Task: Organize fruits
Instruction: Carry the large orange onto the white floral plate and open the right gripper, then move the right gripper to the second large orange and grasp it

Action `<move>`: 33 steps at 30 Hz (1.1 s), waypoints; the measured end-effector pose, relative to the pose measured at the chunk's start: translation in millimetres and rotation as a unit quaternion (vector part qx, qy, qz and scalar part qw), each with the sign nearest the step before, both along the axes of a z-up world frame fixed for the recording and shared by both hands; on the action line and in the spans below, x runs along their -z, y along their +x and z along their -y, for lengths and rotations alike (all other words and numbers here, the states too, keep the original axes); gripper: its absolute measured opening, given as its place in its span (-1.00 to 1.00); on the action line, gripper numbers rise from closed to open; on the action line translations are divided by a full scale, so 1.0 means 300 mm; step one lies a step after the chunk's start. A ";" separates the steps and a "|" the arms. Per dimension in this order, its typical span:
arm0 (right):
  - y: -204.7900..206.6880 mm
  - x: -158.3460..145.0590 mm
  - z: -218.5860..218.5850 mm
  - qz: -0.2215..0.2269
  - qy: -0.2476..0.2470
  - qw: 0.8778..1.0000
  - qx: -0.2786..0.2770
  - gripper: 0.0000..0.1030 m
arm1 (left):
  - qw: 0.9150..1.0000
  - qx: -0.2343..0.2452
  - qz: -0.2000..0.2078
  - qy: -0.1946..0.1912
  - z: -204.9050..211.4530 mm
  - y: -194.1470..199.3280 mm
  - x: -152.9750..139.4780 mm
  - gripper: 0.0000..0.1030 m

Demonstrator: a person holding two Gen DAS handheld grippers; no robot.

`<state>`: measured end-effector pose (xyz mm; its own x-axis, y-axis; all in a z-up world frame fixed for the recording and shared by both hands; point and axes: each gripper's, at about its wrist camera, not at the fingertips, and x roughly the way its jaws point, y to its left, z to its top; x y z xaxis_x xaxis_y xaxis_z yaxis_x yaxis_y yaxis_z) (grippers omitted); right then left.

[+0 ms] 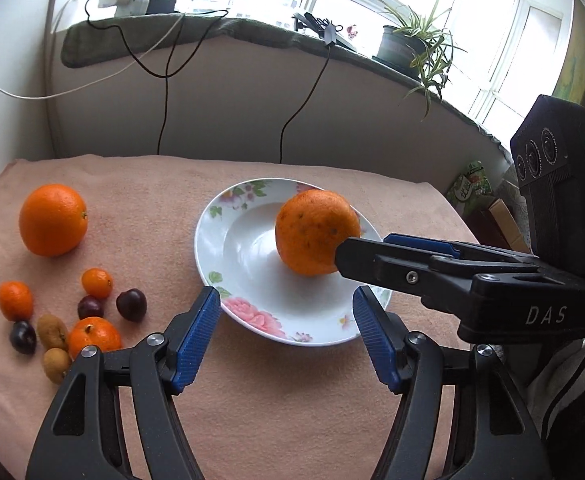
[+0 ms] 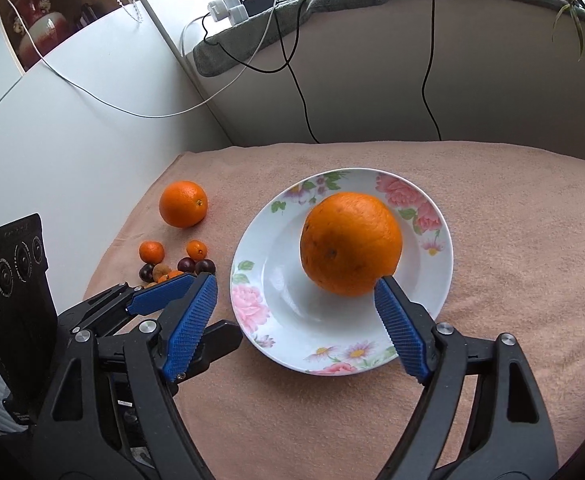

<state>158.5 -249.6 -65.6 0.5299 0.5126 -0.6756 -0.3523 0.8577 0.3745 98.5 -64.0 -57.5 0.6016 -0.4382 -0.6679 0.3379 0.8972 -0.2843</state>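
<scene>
— Right wrist view: where's the big orange [image 2: 350, 243]?
— Sitting in the floral plate [image 2: 444, 264] on the bench; right gripper [image 2: 295, 312] jaws released, one pad just beside it.
— And the left gripper [image 1: 286, 336]?
— Jaws apart, empty, near the plate's rim; another orange [image 1: 52, 219] waits left.

Two oranges [image 1: 53, 219] – perhaps three cherries [image 1: 131, 304]
</scene>
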 end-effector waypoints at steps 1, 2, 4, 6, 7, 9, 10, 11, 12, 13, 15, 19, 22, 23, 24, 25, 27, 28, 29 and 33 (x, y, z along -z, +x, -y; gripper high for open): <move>-0.005 -0.005 -0.001 0.005 -0.004 1.000 0.003 0.62 | 1.000 -0.002 0.001 0.001 -0.007 -0.004 0.001 0.32; -0.011 -0.009 -0.001 0.010 -0.009 1.000 0.005 0.62 | 1.000 -0.004 0.002 0.003 -0.016 -0.010 0.001 0.32; -0.021 -0.017 -0.004 0.019 -0.013 1.000 0.008 0.62 | 1.000 -0.011 0.008 0.005 -0.034 -0.020 0.000 0.32; -0.029 -0.022 -0.004 0.024 -0.016 1.000 0.011 0.63 | 1.000 -0.019 0.012 0.000 -0.065 -0.033 0.000 0.32; -0.033 -0.025 -0.005 0.027 -0.016 0.999 0.013 0.63 | 1.000 -0.024 0.014 -0.003 -0.081 -0.039 0.001 0.32; -0.038 -0.026 -0.006 0.031 -0.014 0.999 0.016 0.63 | 0.999 -0.035 0.019 -0.007 -0.121 -0.050 -0.001 0.32; -0.041 -0.026 -0.008 0.034 -0.014 0.999 0.016 0.63 | 0.999 -0.042 0.023 -0.007 -0.140 -0.057 -0.003 0.32; -0.045 -0.026 -0.011 0.037 -0.015 0.999 0.017 0.63 | 0.998 -0.049 0.027 -0.005 -0.161 -0.066 -0.003 0.32; -0.048 -0.025 -0.015 0.040 -0.016 0.999 0.017 0.63 | 0.998 -0.056 0.029 -0.001 -0.180 -0.073 -0.003 0.32; -0.050 -0.024 -0.020 0.042 -0.017 0.999 0.016 0.63 | 0.998 -0.063 0.032 0.004 -0.200 -0.083 -0.001 0.32; -0.053 -0.023 -0.034 0.045 -0.020 0.999 0.012 0.63 | 0.996 -0.077 0.033 0.009 -0.237 -0.099 0.002 0.32; -0.059 -0.024 -0.071 0.047 -0.024 0.999 -0.002 0.63 | 0.995 -0.101 0.024 0.008 -0.312 -0.122 0.018 0.32; -0.065 -0.029 -0.101 0.048 -0.026 0.998 -0.014 0.63 | 0.993 -0.115 0.019 0.008 -0.361 -0.136 0.032 0.32; -0.068 -0.031 -0.111 0.048 -0.027 0.998 -0.019 0.63 | 0.993 -0.120 0.017 0.008 -0.374 -0.138 0.037 0.32; -0.071 -0.032 -0.122 0.049 -0.028 0.998 -0.024 0.63 | 0.992 -0.123 0.015 0.008 -0.386 -0.142 0.042 0.32; -0.073 -0.033 -0.133 0.051 -0.031 0.998 -0.028 0.63 | 0.992 -0.126 0.014 0.008 -0.398 -0.145 0.047 0.32; -0.073 -0.034 -0.155 0.051 -0.034 0.998 -0.034 0.63 | 0.991 -0.135 0.010 0.010 -0.423 -0.150 0.057 0.32; -0.071 -0.035 -0.167 0.051 -0.035 0.997 -0.039 0.63 | 0.990 -0.138 0.008 0.009 -0.436 -0.150 0.061 0.32; -0.068 -0.036 -0.179 0.051 -0.037 0.997 -0.043 0.63 | 0.990 -0.141 0.006 0.009 -0.448 -0.149 0.064 0.32; -0.045 -0.041 -0.228 0.052 -0.045 0.996 -0.052 0.63 | 0.988 -0.153 0.007 0.010 -0.495 -0.142 0.068 0.32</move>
